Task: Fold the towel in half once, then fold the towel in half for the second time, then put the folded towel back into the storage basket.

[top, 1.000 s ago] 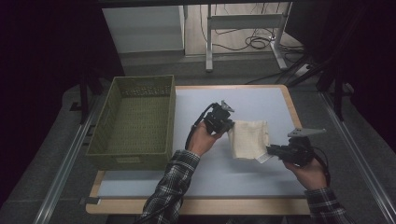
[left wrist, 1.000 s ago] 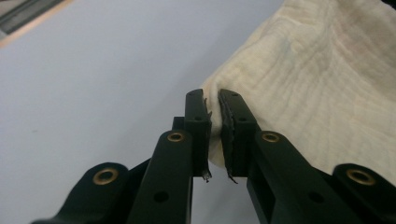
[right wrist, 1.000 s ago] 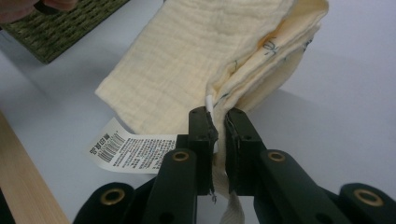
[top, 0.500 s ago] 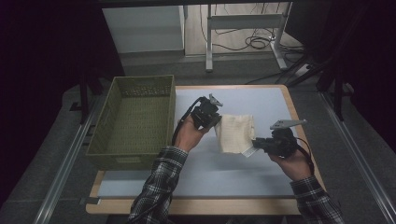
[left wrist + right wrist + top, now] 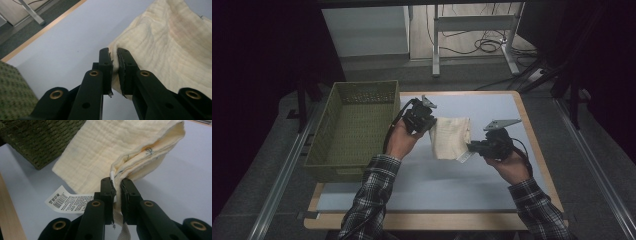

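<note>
A folded cream cloth (image 5: 451, 137) hangs between the two tools above the pale bench (image 5: 492, 185), just right of the green basket (image 5: 354, 127). The left tool (image 5: 431, 125) is clamped on the cloth's upper left corner, and the right tool (image 5: 470, 146) is clamped on its lower right edge, beside a white printed label (image 5: 67, 201). The cloth seems lifted clear of the bench, though its underside is hard to see.

The print on the white label (image 5: 65, 201) is too small to read, and the basket (image 5: 42, 137) is cut off by the frame's edge.
</note>
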A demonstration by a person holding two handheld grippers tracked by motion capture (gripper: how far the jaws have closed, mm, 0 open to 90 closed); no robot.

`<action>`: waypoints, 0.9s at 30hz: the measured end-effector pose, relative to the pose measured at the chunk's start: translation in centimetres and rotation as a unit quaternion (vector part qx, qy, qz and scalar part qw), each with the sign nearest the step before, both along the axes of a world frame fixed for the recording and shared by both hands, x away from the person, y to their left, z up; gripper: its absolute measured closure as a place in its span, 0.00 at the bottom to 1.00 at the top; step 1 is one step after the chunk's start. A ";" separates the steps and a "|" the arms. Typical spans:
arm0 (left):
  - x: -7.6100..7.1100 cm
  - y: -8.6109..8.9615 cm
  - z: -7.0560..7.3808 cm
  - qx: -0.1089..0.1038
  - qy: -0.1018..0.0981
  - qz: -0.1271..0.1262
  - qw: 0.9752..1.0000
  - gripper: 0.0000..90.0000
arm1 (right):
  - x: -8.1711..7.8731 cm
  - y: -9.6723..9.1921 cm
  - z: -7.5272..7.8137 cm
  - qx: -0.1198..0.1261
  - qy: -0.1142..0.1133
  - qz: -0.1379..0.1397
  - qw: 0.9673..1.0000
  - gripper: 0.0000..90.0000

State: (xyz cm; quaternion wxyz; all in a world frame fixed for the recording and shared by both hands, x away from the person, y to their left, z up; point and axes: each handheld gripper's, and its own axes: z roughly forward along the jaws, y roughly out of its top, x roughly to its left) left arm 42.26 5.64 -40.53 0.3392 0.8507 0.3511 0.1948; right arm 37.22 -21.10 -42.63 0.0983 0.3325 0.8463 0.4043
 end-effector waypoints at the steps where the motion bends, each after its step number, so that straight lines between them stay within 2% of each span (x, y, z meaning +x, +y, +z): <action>1: 0.0 0.3 0.1 0.000 -0.001 0.002 1.000 0.91 | 0.2 0.3 0.1 0.000 0.000 0.002 1.000 0.90; 7: -0.2 2.0 0.7 -0.008 -0.008 0.016 1.000 0.91 | 0.8 2.3 0.4 0.000 0.003 0.013 1.000 0.90; 10: -0.2 2.8 0.9 -0.003 -0.009 0.018 1.000 0.91 | 1.0 3.0 0.6 -0.002 0.004 0.017 1.000 0.90; 12: -0.2 3.3 1.1 -0.010 -0.011 0.024 1.000 0.91 | 1.1 3.5 0.7 -0.005 0.003 0.019 1.000 0.90; 27: -0.4 5.9 2.6 -0.013 -0.027 0.039 0.999 0.91 | 1.8 6.1 2.0 0.001 0.004 0.033 0.999 0.90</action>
